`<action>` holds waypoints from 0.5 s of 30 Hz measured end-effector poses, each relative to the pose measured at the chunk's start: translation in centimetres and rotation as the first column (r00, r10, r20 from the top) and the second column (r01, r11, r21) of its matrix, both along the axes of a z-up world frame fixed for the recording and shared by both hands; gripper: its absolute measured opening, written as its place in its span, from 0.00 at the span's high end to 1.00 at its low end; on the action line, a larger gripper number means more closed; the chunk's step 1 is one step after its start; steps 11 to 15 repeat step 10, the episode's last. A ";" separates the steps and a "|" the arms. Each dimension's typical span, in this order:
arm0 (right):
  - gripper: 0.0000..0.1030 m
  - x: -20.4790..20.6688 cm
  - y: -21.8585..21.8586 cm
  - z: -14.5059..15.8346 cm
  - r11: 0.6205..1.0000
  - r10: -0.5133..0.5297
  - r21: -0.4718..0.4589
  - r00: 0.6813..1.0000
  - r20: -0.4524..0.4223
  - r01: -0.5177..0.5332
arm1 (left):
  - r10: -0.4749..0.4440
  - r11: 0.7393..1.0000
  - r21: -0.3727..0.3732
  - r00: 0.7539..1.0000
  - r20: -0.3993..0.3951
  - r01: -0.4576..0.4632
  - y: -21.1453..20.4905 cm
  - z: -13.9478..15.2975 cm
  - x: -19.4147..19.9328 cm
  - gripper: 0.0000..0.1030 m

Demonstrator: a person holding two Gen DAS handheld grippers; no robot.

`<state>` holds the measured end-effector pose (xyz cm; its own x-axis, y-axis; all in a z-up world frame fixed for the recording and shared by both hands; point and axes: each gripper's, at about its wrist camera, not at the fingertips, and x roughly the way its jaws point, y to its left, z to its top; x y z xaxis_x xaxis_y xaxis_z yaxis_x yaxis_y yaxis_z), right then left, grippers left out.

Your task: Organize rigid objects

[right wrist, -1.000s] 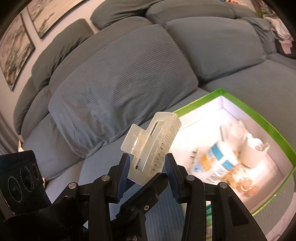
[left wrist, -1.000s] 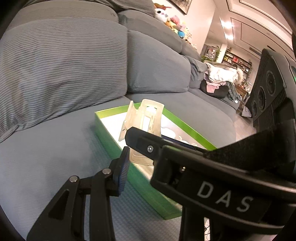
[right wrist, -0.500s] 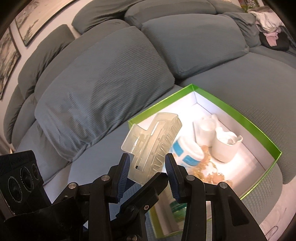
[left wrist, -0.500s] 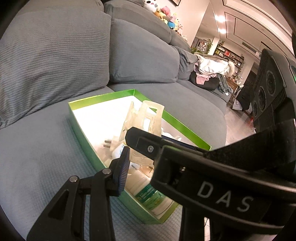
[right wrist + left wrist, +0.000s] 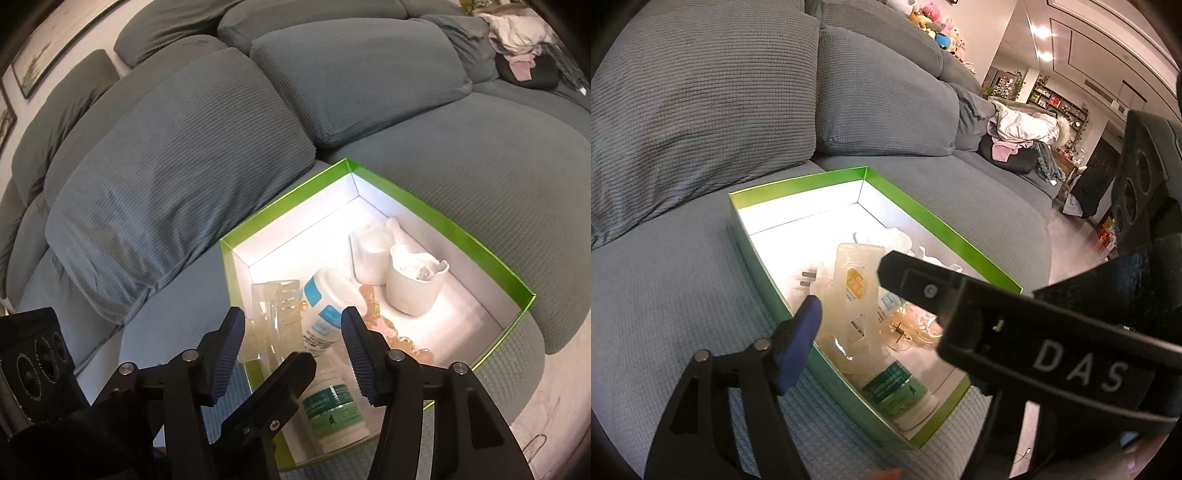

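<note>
hair clip (image 5: 275, 317) in green box (image 5: 436, 218), beside bottles, 2 cups, sofa cushions behind

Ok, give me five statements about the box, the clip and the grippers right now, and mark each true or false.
1. The green box sits on the grey sofa. True.
2. The right gripper is clamped on the clear hair clip. False: its jaws have just been opening and the clip stands free between them, inside the box.
3. Two white cups stand side by side in the box. True.
4. The box is empty apart from the clip. False: it also holds cups, a green-labelled bottle and a blue-labelled tub.
5. The left gripper is open. True.
</note>
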<state>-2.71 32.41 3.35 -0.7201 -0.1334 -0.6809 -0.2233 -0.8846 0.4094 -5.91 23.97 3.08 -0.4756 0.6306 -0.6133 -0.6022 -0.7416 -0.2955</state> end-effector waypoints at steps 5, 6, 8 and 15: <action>0.34 0.1 0.2 0.4 1.000 -0.015 0.004 1.000 -0.012 0.015 | -0.002 1.000 0.019 1.000 -0.006 0.002 -0.4 0.3 0.1 0.25; 0.34 0.2 0.2 0.5 1.000 -0.017 0.005 1.000 -0.014 0.017 | -0.001 1.000 0.020 1.000 -0.012 0.001 -0.5 0.4 0.2 0.25; 0.34 0.1 0.0 0.6 1.000 -0.016 0.012 1.000 -0.014 0.016 | -0.002 1.000 0.017 1.000 -0.015 0.002 -0.5 0.5 0.2 0.25; 0.33 0.0 0.0 0.6 1.000 -0.014 0.012 1.000 -0.013 0.014 | -0.005 1.000 0.017 1.000 -0.013 0.005 -0.5 0.5 0.3 0.24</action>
